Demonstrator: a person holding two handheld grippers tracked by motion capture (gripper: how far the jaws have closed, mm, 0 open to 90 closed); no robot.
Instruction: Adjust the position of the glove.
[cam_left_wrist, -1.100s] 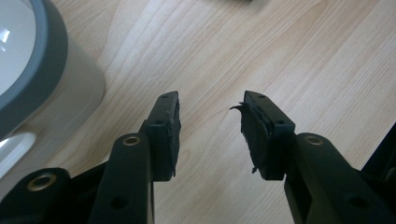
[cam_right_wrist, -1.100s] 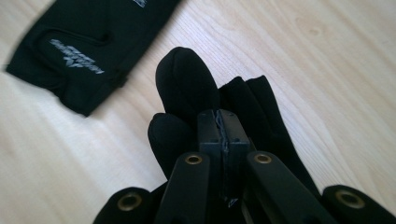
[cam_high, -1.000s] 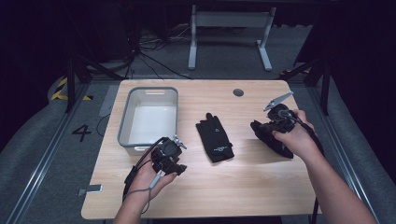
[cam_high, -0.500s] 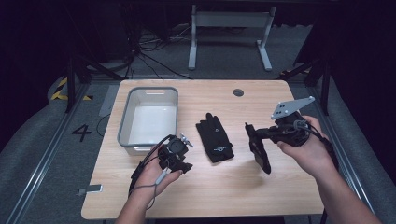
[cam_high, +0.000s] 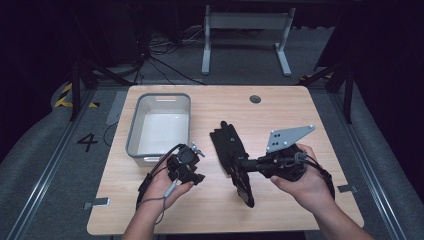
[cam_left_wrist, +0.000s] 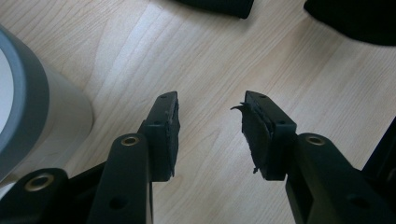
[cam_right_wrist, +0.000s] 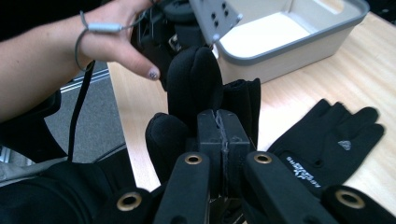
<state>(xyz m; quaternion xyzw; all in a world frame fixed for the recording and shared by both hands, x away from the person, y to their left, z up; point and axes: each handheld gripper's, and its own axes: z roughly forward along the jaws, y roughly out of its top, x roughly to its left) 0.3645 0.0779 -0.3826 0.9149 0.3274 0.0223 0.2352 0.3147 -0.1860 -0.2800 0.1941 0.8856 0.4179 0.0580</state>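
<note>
I'm holding my right tongs out sideways over the front middle of the bench, hand gripping the body, grey plate on top, jaws pointing toward my left. My left hand is resting low near the front left, left tongs aiming across the bench, just beside the near corner of the grey bin.

Versus half a second ago: the right tongs are swinging further left and toward me, carrying the lifted glove along, so it's now hanging closer to the second glove. The left tongs are barely shifting.

Right tongs: jaws pressed together, pinching the black glove; in the right gripper view the fabric is bunching up past the jaw tips. The glove is dangling down from the jaws; can't tell if its lower end is touching the wood. The second glove is lying flat on the bench, left of the bin's right-hand neighbour spot, i.e. between bin and right hand.

Left tongs: jaws spread, nothing between them, bare wood beneath, bin wall just at the side.
</note>
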